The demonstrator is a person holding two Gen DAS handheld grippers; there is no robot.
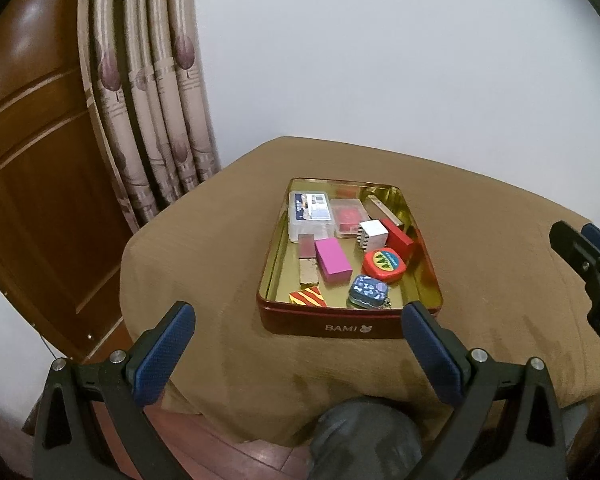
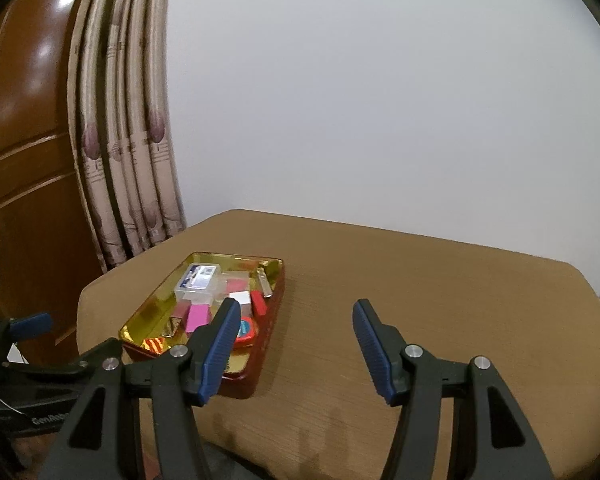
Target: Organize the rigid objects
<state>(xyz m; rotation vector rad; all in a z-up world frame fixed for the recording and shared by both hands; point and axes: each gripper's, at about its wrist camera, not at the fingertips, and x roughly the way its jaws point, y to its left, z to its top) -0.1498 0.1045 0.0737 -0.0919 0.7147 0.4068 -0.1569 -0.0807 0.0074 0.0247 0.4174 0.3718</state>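
Left wrist view: left gripper (image 1: 298, 322) spread wide, empty, low center of frame over the table's (image 1: 204, 264) near edge. Red tin (image 1: 342, 326) sits mid-frame on the brown cloth. Inside, left to right: clear plastic case (image 1: 310, 216), pink block (image 1: 333, 260), white cube (image 1: 373, 234), red block (image 1: 398, 242), round tape measure (image 1: 383, 266). Right wrist view: right gripper (image 2: 296, 316) released, empty, over bare cloth right of the tin.
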